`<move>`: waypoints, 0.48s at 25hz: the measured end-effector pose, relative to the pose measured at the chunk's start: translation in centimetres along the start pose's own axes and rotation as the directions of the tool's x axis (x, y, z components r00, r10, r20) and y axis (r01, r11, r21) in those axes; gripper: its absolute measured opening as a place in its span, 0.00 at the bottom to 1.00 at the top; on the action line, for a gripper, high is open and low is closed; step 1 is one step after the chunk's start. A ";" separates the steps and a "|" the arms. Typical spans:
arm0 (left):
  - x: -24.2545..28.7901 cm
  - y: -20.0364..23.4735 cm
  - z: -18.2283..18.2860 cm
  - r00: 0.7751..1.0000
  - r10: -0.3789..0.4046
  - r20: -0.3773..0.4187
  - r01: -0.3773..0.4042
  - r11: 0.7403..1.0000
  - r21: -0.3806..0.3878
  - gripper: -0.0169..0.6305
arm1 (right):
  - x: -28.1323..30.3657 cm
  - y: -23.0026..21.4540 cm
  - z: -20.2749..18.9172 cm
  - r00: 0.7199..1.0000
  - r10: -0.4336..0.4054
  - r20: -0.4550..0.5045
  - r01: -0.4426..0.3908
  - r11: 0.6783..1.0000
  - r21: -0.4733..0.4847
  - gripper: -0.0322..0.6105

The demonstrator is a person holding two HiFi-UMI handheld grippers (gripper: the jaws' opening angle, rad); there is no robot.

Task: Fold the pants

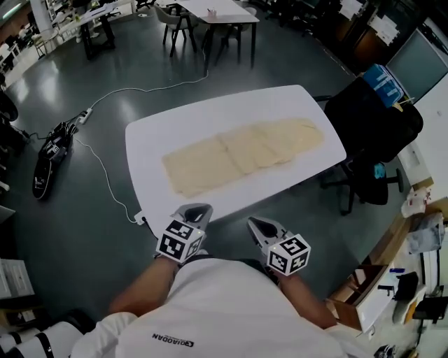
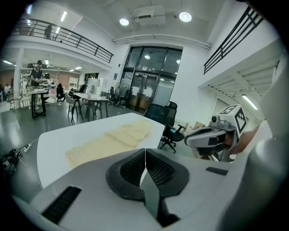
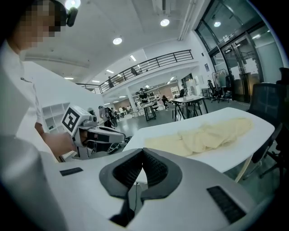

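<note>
Pale yellow pants [image 1: 241, 152] lie spread flat along a white table [image 1: 157, 133], waist end at the left and legs running to the right. Both grippers hang close to my body, short of the table's near edge and apart from the cloth. My left gripper [image 1: 199, 210] is shut with nothing between its jaws, as the left gripper view [image 2: 145, 151] shows. My right gripper [image 1: 255, 224] also has its pads together and empty [image 3: 143, 151]. Each gripper view looks over the pants [image 2: 113, 139] [image 3: 203, 135] from a distance.
A black office chair [image 1: 371, 126] stands at the table's right end. A white cable and power strip [image 1: 105, 168] and a black bag [image 1: 49, 157] lie on the floor at the left. A cluttered desk [image 1: 420, 266] is at the right, more tables and chairs [image 1: 210, 21] behind.
</note>
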State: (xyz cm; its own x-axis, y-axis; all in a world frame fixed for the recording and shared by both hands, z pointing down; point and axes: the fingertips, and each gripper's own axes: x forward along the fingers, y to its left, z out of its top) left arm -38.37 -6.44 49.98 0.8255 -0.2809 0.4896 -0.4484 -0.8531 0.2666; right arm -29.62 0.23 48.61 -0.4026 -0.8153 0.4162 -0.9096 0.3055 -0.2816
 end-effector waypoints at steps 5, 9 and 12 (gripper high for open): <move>-0.3 2.0 -0.4 1.000 0.012 0.009 -0.012 0.999 -0.039 0.07 | 2.2 -0.1 0.9 0.999 0.014 -0.029 -0.014 1.000 -0.019 0.08; 0.1 4.5 -0.8 0.998 0.069 0.004 -0.069 0.996 -0.048 0.07 | 4.0 -0.9 1.2 0.998 0.045 -0.044 -0.047 0.999 -0.027 0.08; 0.7 6.2 -0.9 0.992 0.123 0.010 -0.122 0.989 -0.086 0.07 | 5.1 -2.0 1.5 0.994 0.085 -0.066 -0.088 0.995 -0.043 0.08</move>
State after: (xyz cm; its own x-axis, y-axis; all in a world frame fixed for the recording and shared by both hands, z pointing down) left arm -40.92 -11.57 52.67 0.7670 -0.3883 0.5108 -0.5737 -0.7716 0.2749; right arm -29.74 -5.26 50.01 -0.4841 -0.7521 0.4472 -0.8744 0.3967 -0.2794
